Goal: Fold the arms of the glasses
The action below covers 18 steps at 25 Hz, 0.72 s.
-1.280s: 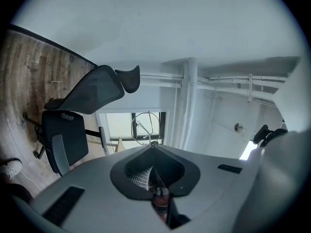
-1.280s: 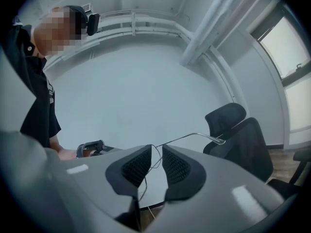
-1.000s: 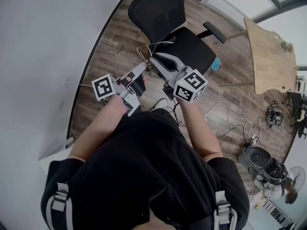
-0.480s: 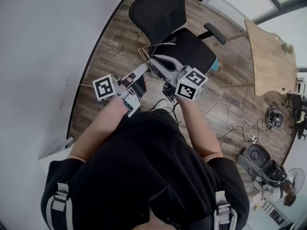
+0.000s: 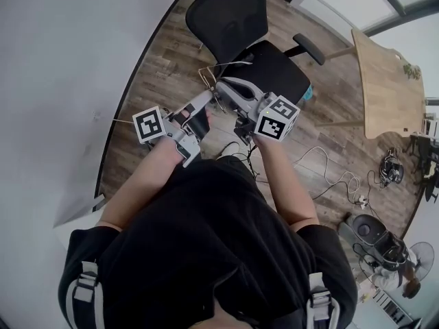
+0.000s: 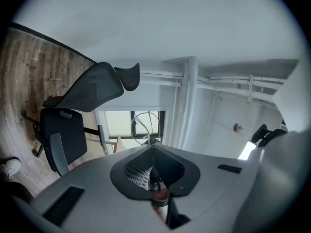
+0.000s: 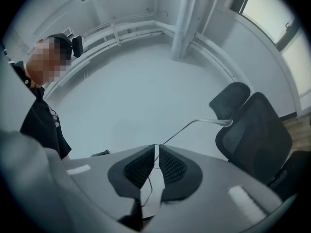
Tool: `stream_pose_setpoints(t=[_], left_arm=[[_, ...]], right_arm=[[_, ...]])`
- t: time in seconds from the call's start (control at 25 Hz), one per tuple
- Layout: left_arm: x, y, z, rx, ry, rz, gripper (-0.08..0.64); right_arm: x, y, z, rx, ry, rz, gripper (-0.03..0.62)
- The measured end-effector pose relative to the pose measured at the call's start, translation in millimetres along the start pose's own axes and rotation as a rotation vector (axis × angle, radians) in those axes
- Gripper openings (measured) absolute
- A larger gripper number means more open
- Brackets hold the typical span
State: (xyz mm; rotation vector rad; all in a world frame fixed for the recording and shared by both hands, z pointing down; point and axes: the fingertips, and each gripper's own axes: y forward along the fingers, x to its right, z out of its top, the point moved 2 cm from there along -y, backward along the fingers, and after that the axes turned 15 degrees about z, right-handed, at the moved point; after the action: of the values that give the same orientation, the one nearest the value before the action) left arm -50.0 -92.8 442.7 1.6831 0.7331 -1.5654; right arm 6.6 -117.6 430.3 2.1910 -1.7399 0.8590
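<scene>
The thin wire-framed glasses (image 5: 214,70) hang in the air above a black office chair, held between both grippers. My left gripper (image 5: 208,96) is shut on the frame. In the left gripper view a round wire lens rim (image 6: 146,125) sticks up from my left gripper (image 6: 152,147). My right gripper (image 5: 222,85) comes in from the right, its marker cube (image 5: 277,116) tilted. In the right gripper view my right gripper (image 7: 156,147) is shut on a thin wire arm (image 7: 194,124), which runs up and right to its curved tip.
The black office chair (image 5: 264,64) stands right under the glasses on a wood floor (image 5: 161,67). A white wall (image 5: 62,81) fills the left. Cables (image 5: 322,166) lie on the floor at right, and a wooden table (image 5: 384,81) stands farther right.
The right gripper has rolled, and its marker cube now sits a little more to the right. The left gripper and the glasses have stayed in place.
</scene>
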Motion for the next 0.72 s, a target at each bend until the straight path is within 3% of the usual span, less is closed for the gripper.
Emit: stream_pose_setpoints(t=[0.48, 0.72], left_arm=[[2, -3, 2, 0.026, 0.013, 0.007, 0.014], [2, -1, 2, 0.008, 0.014, 0.006, 0.014]], right_arm=[[10, -45, 43, -0.126, -0.341, -0.217, 0.090], [33, -60, 51, -0.248, -0.443, -0.302, 0.121]])
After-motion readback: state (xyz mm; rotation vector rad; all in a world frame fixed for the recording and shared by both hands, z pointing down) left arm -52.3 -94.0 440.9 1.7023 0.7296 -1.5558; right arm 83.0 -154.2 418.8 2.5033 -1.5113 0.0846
